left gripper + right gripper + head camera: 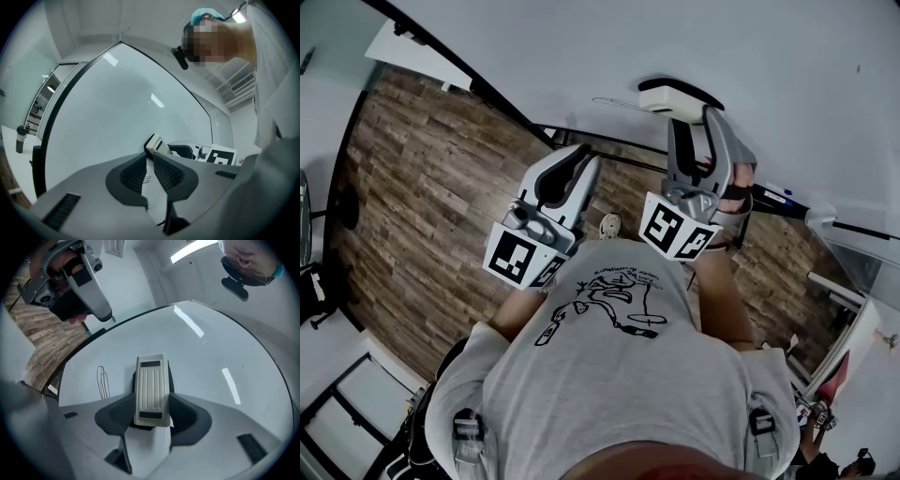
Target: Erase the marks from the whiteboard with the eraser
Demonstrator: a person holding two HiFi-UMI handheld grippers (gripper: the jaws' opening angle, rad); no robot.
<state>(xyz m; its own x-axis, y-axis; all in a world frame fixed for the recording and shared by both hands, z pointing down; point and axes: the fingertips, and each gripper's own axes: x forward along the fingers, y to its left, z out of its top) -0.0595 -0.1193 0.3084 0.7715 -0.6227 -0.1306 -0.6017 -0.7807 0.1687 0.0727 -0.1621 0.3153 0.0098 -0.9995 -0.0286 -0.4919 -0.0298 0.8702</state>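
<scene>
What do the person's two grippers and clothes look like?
Both the left gripper and the right gripper are light grey, with curved jaws and dark textured pads. Each carries a white cube with black square markers. The person wears a light grey T-shirt printed with a black line drawing.

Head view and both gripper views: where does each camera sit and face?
Head view: on the head, facing steeply down; grey T-shirt, left tool, right tool.
Left gripper view: on left tool, facing glossy white whiteboard; jaws empty.
Right gripper view: on right tool, facing whiteboard; jaws grip cream ribbed plastic eraser.
All share: whiteboard, eraser.
</scene>
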